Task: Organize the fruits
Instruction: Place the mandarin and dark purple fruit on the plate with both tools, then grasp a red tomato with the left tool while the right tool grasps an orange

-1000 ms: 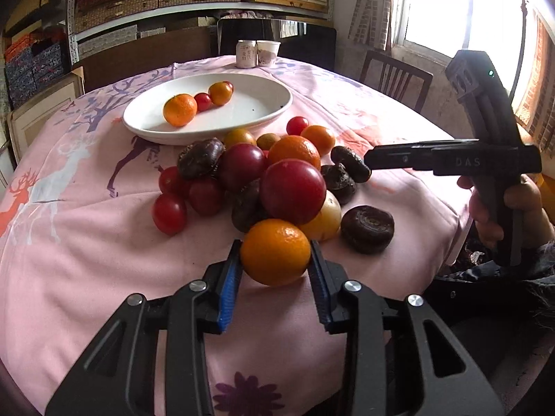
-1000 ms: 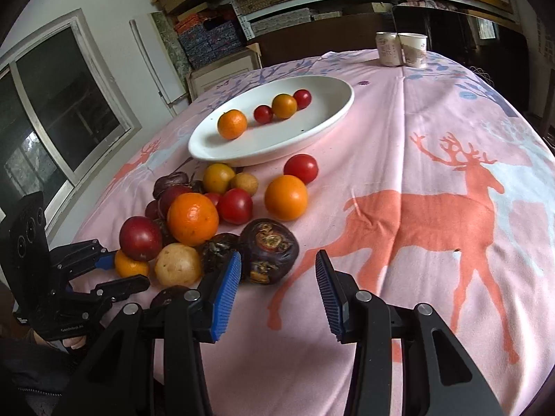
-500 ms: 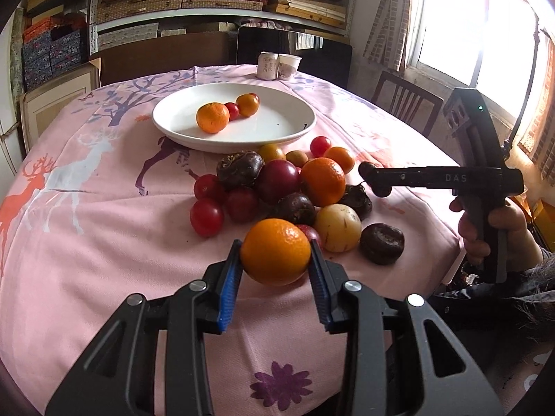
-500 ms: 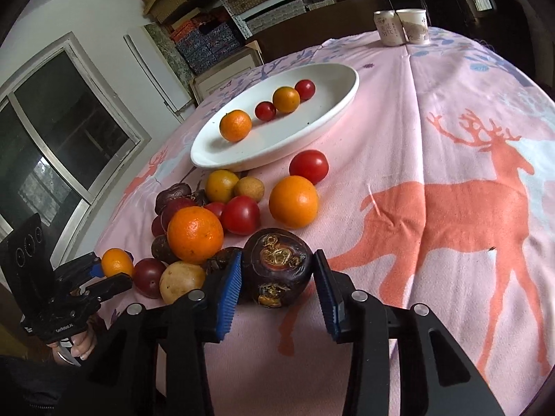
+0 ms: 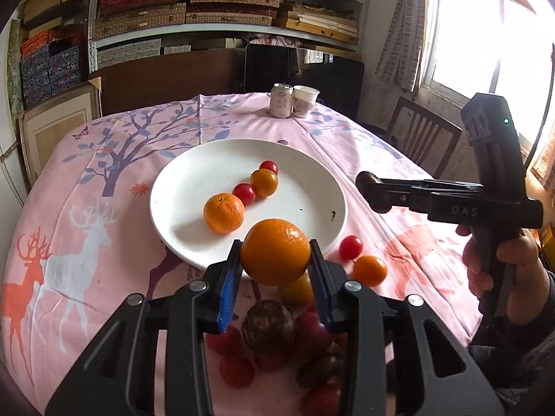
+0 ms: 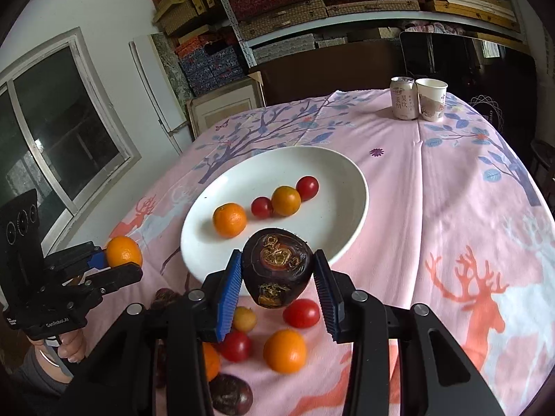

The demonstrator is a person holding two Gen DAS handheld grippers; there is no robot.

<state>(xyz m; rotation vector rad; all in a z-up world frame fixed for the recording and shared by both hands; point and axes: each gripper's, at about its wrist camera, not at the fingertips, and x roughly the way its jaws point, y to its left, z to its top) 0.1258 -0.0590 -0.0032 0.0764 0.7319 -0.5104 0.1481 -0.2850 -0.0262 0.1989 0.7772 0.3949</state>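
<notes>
Two grippers are up over the near rim of the white plate (image 5: 180,176). The left gripper (image 5: 275,277) has its jaws clamped on an orange (image 5: 275,251); the right gripper (image 6: 277,282) grips a dark mangosteen (image 6: 276,267). The plate holds four fruits: one mandarin (image 5: 223,213), one small orange fruit (image 5: 264,182) and two cherry tomatoes (image 5: 244,193). One can (image 5: 281,100) and one paper cup (image 5: 304,101) stand at the table's far edge.

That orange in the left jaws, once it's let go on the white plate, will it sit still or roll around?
The orange is round and smooth, so it will probably roll a little. The white plate looks shallow with a raised rim, which should likely stop it. It could bump the smaller orange nearby. It seems firm: the left gripper's jaws leave no visible dent.
</notes>
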